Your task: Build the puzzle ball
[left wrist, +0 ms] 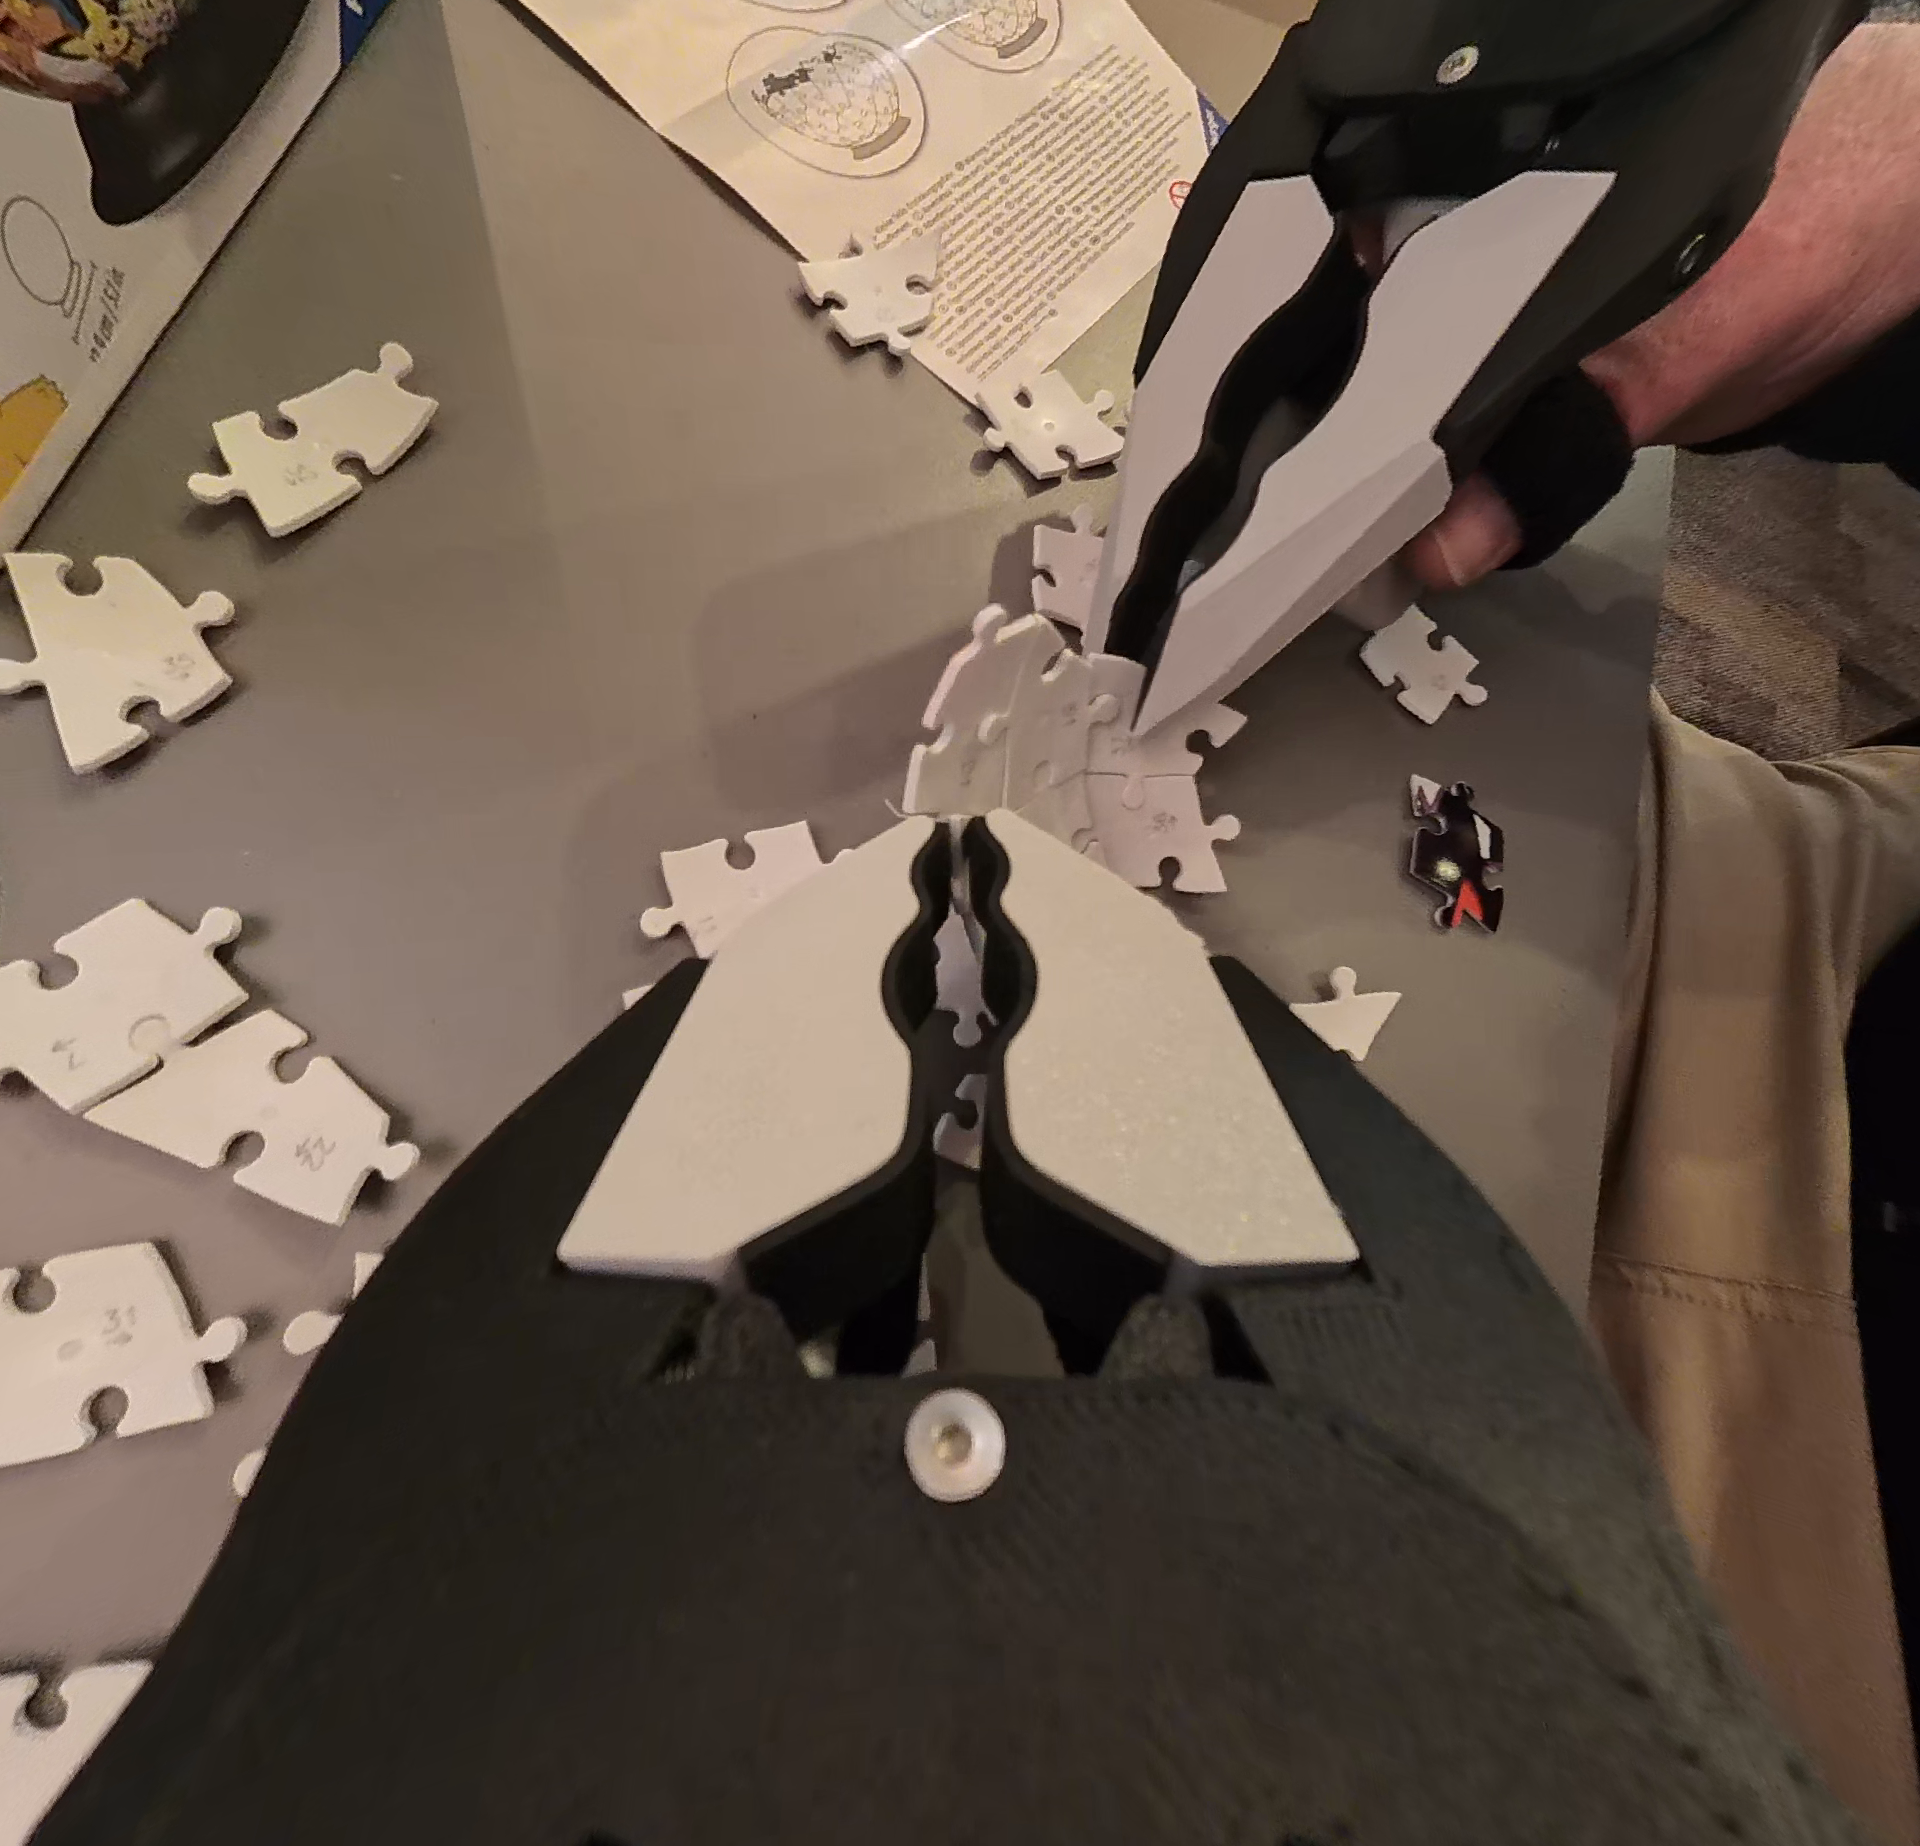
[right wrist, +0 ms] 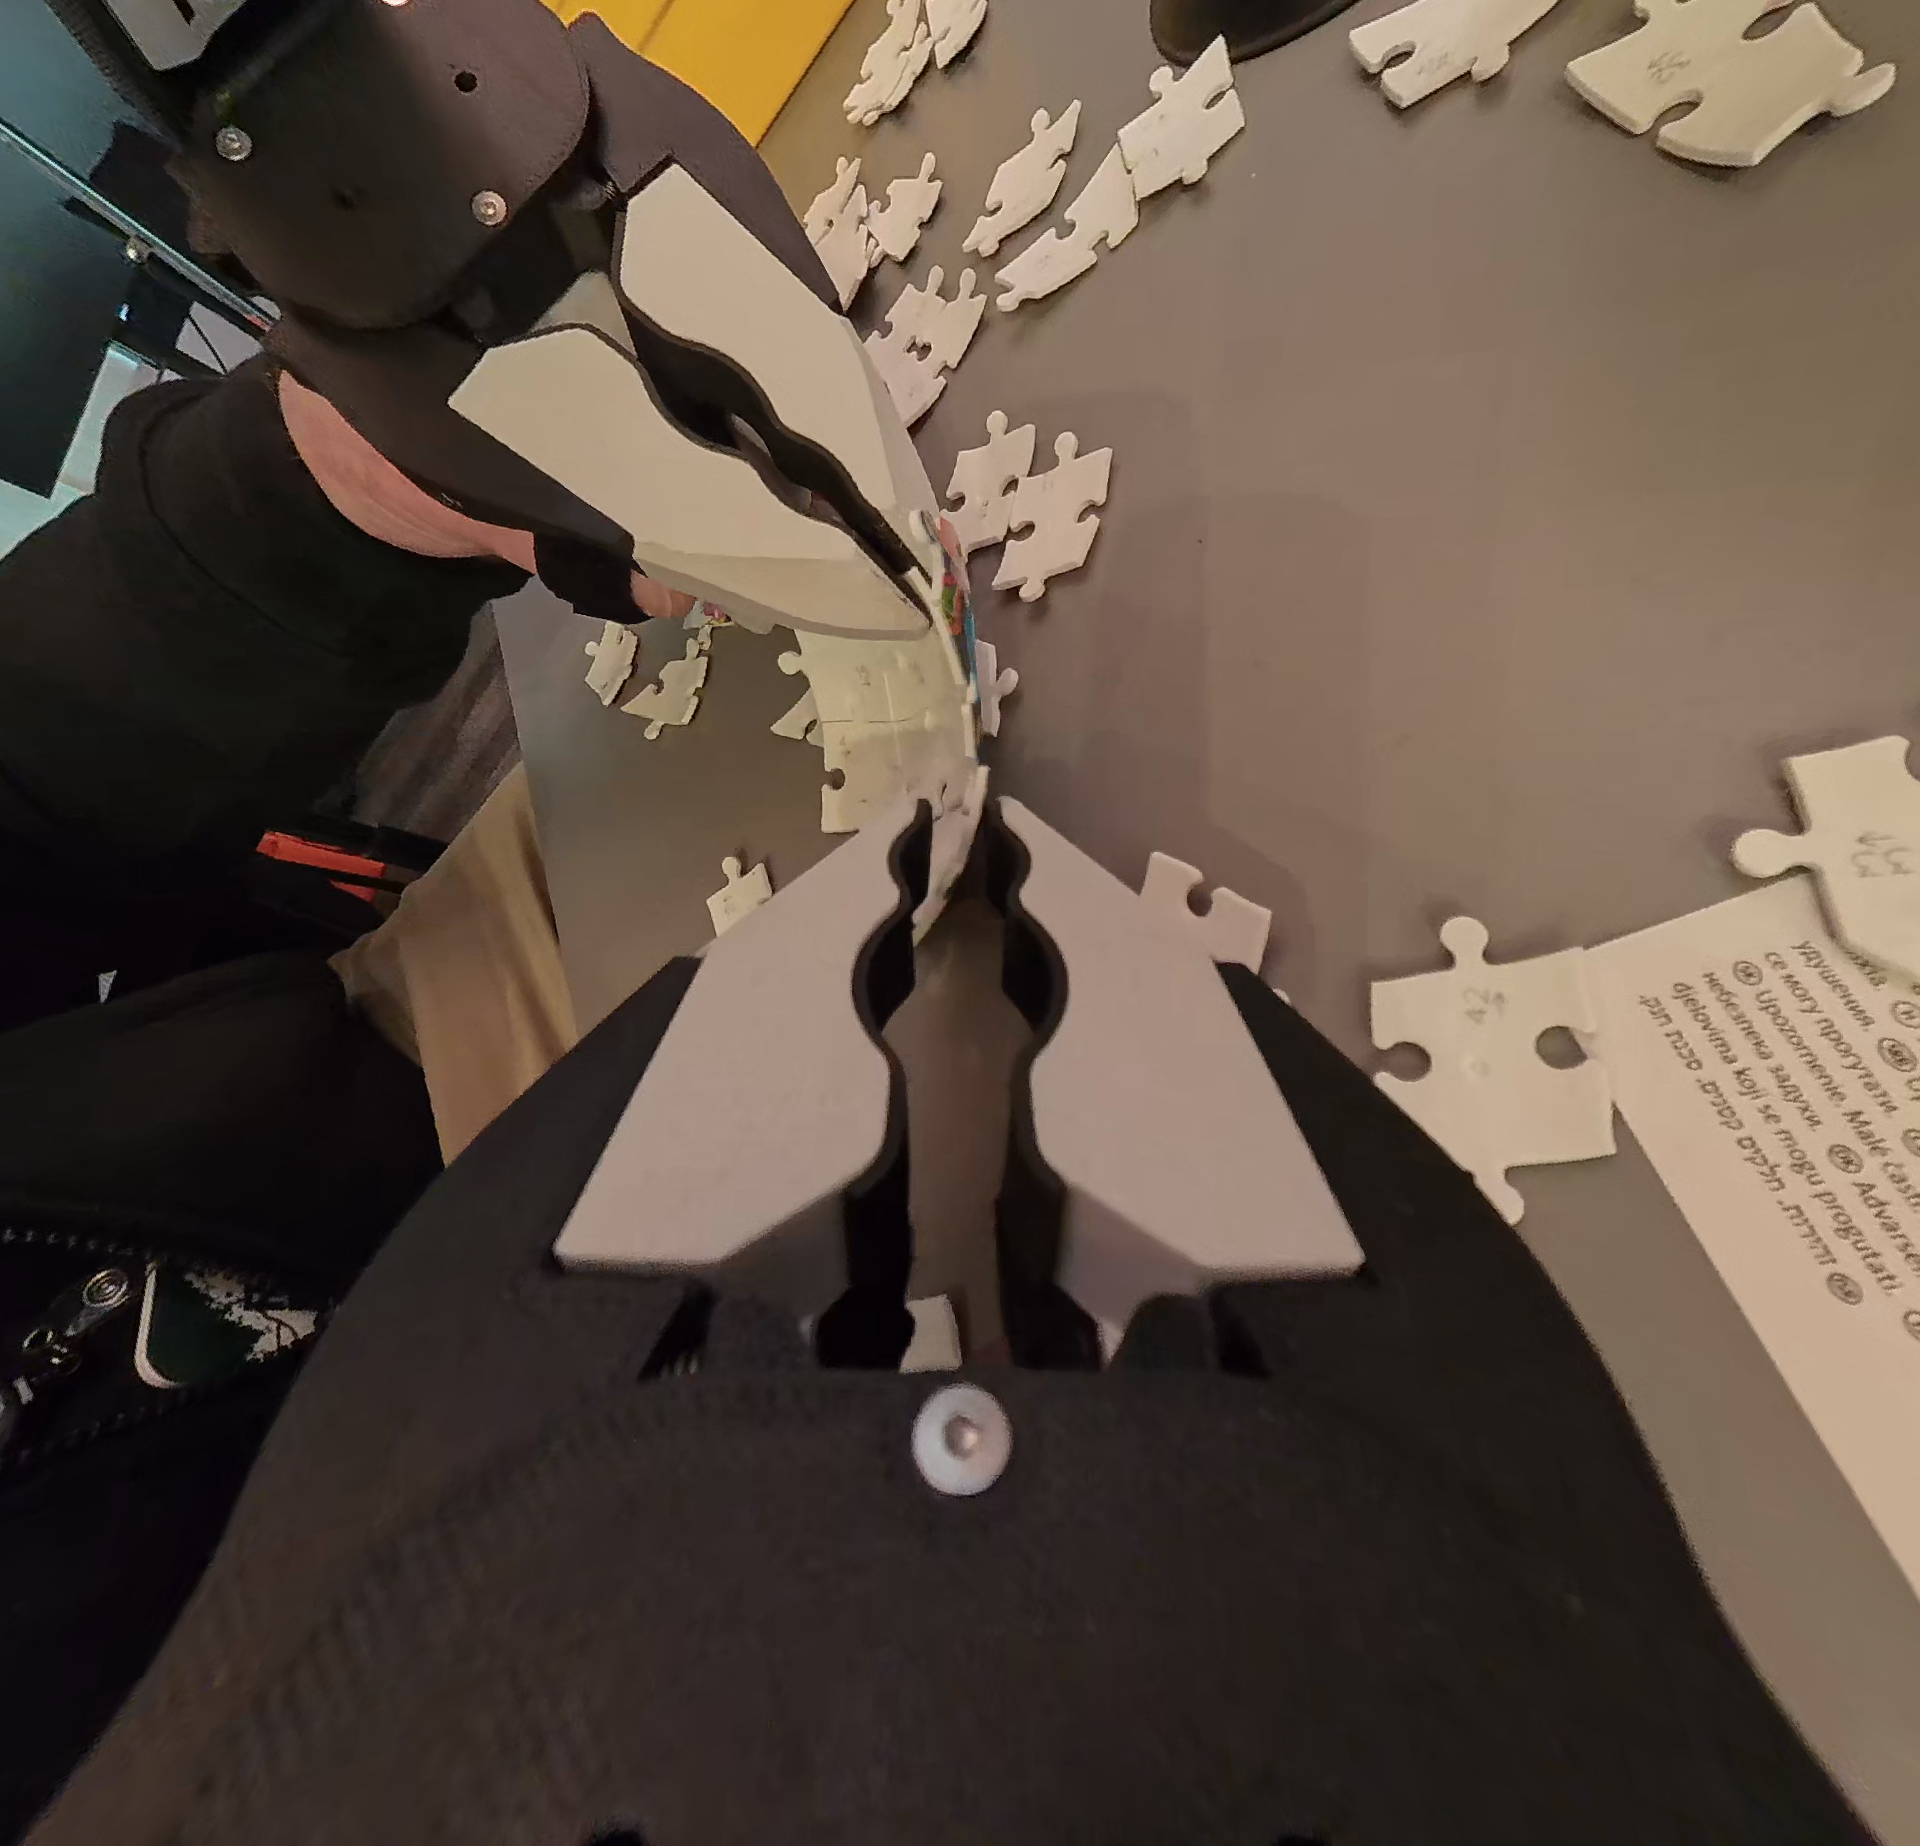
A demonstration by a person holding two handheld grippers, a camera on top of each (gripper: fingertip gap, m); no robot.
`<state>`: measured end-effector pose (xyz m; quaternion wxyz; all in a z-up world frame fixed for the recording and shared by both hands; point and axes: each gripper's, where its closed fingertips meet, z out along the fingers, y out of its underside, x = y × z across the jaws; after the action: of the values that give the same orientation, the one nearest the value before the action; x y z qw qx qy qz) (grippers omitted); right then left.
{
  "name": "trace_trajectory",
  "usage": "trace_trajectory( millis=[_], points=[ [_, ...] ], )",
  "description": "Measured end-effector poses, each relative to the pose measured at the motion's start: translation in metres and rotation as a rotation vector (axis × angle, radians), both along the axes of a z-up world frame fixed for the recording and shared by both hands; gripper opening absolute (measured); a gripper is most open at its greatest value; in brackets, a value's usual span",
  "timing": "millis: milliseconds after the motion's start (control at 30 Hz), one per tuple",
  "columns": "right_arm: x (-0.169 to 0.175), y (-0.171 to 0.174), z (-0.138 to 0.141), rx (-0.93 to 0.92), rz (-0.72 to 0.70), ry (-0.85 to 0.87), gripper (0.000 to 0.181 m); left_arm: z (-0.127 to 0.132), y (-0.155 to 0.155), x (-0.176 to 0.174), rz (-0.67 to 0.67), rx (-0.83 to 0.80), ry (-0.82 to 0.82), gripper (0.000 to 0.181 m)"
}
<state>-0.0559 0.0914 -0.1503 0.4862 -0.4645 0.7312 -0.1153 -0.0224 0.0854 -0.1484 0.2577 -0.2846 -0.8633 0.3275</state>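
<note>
curved strip (left wrist: 1049, 747): spans between both grippers, held above the worktop (left wrist: 582, 508)
left gripper (left wrist: 961, 828): fingers pinching its near end
right gripper (right wrist: 958, 809): fingers pinching the opposite end

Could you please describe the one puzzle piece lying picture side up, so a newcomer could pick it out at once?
Start at the grey table and find the curved strip of joined pieces gripped by both claws. Just beyond it, towards the person's beige trouser leg, lies the printed piece, alone. It shows dark purple and red print; every loose neighbour shows a plain white back.
</note>
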Motion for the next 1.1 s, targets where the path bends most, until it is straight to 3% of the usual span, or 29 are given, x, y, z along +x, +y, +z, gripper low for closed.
trace_trajectory(
  millis=[1100],
  points=[
    [0.0026,-0.0035,-0.0015,-0.064,-0.012,0.024,0.002,0.0,0.0023,0.0004,-0.037,0.029,0.066,0.006]
  ],
)
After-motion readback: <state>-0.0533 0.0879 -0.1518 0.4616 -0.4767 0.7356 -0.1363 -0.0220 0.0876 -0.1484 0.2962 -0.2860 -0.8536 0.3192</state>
